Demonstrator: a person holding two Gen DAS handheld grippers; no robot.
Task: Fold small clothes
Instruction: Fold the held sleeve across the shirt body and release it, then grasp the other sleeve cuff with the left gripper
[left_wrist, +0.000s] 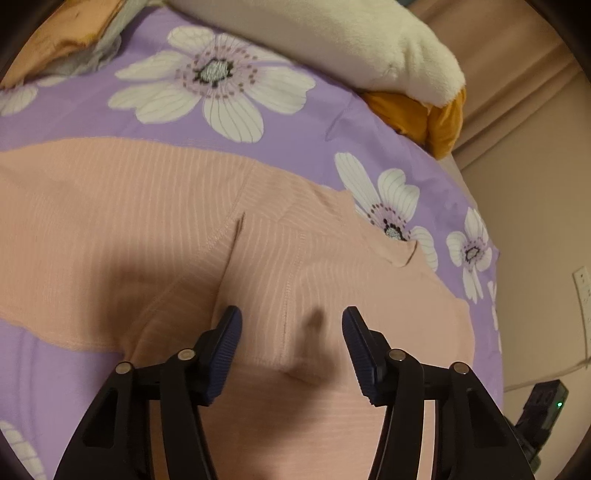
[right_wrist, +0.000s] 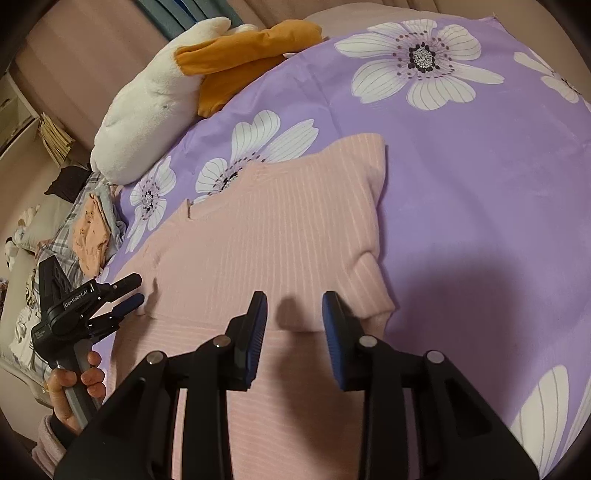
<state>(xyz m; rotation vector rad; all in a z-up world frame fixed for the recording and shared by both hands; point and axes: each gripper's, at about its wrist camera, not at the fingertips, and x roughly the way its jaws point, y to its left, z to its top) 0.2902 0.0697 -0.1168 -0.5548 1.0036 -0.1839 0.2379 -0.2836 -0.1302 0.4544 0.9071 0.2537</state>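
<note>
Left wrist view. Your left gripper (left_wrist: 291, 321) hangs over one pink ribbed knit garment (left_wrist: 155, 229), which lies flat on a lilac bedsheet printed with white flowers (left_wrist: 303, 122). Both dark blue ribbed pads stand apart; cloth puckers into a small raised fold between them, but neither pad presses it, so the jaws are parted and hold nothing. Two stitched seams run through the knit. At the top edge rests one cream plush toy with an orange fabric part (left_wrist: 369, 40). Three whole flowers can be counted on the sheet here.

Right wrist view. Your right gripper (right_wrist: 294, 306) is poised above the near edge of a folded-over layer of the same garment (right_wrist: 277, 229), its two pads parted with a narrower gap and nothing clamped between them. The knit shows fine pale lengthwise ribs and one short sleeve turned inward at right. At left, your left hand (right_wrist: 74, 387) grips the handle of the other gripper, whose fingertips lie at the garment's left edge. Beyond it lies one small pile of folded clothes, peach on top (right_wrist: 92, 236).
</note>
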